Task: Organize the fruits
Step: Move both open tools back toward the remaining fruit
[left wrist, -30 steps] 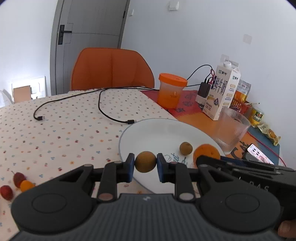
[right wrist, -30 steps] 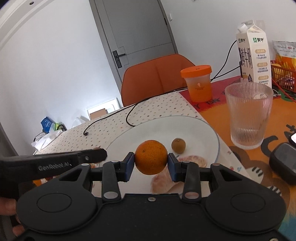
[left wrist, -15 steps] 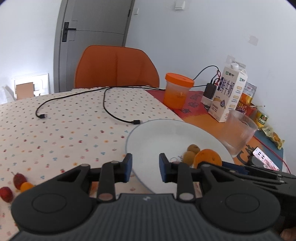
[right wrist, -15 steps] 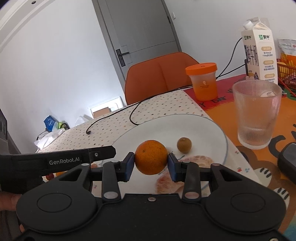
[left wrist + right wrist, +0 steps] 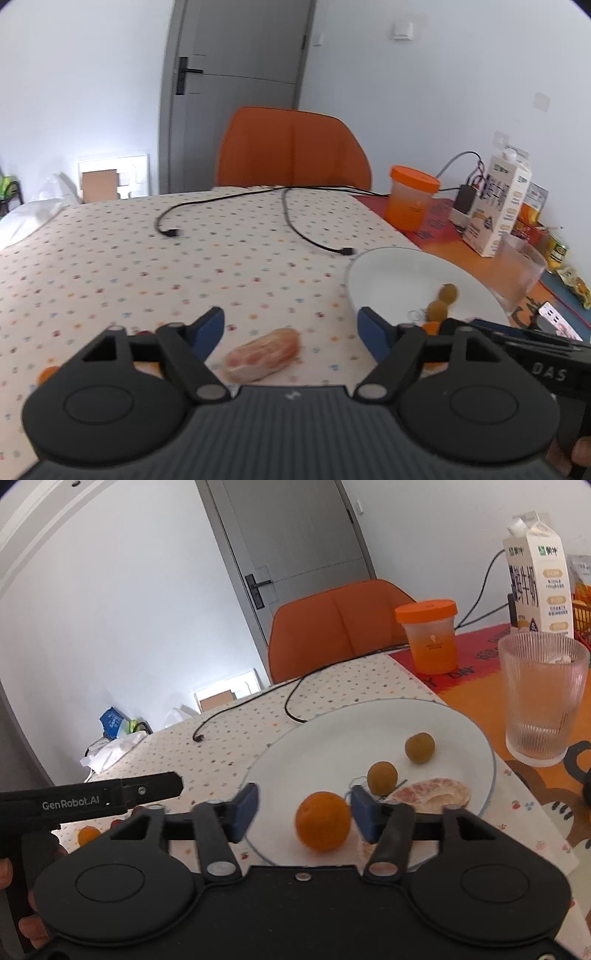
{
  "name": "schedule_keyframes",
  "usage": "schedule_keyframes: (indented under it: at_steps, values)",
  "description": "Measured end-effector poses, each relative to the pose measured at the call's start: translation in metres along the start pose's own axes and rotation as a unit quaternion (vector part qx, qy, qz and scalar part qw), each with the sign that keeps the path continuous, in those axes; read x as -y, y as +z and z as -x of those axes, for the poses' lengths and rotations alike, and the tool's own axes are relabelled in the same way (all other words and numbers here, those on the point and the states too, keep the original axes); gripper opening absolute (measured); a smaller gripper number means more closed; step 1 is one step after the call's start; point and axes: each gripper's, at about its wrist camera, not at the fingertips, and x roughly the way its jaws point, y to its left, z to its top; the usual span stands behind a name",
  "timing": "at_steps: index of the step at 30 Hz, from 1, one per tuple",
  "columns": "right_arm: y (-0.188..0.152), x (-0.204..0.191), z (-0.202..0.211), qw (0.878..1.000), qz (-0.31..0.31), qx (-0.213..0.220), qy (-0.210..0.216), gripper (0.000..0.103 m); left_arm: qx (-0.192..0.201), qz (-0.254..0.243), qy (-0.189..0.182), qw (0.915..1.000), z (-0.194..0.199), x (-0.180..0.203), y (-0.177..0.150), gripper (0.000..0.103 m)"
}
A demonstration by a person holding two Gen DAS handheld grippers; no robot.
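Your left gripper (image 5: 291,325) is matte black: two round discs, angled linkage bars with silver pivot screws, blue pads on the fingertips (image 5: 369,324) and a ribbed grey top. Your right gripper (image 5: 301,810) matches it, all black. One handle reads "GenRobot.AI" in white; the other shows "DAS".

Orange chair (image 5: 293,147), lidded cup (image 5: 428,637), ribbed glass (image 5: 541,698) (beside milk carton (image 5: 537,565)).

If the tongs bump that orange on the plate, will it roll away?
Probably a little. The orange looks round and sits loose on the smooth white plate, between the open right tongs. The plate's raised rim would likely stop it.
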Motion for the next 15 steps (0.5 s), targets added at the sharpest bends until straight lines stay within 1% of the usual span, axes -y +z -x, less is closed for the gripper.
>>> schedule_keyframes:
  at_steps: [4, 6, 7, 8, 10, 15]
  values:
    - [-0.003, -0.006, 0.001, 1.000, -0.001, -0.005, 0.003, 0.062, 0.000, 0.014, 0.011, 0.9998, 0.009, -0.015, -0.003, 0.082]
    - [-0.005, -0.010, 0.002, 1.000, 0.001, -0.006, 0.004, 0.067, 0.000, 0.017, 0.016, 0.9997, 0.013, -0.020, -0.004, 0.082]
    - [-0.006, -0.012, 0.002, 1.000, 0.002, -0.007, 0.005, 0.068, 0.000, 0.017, 0.018, 0.9997, 0.016, -0.023, -0.004, 0.082]
    - [-0.007, -0.014, 0.003, 1.000, 0.004, -0.007, 0.007, 0.069, 0.001, 0.018, 0.021, 0.9996, 0.019, -0.025, -0.005, 0.083]
    - [-0.009, -0.018, 0.004, 1.000, 0.008, -0.010, 0.010, 0.069, 0.005, 0.018, 0.027, 0.9995, 0.024, -0.029, -0.006, 0.088]
    - [-0.012, -0.027, 0.005, 1.000, 0.012, -0.011, 0.013, 0.073, 0.011, 0.021, 0.043, 0.9988, 0.036, -0.041, -0.009, 0.090]
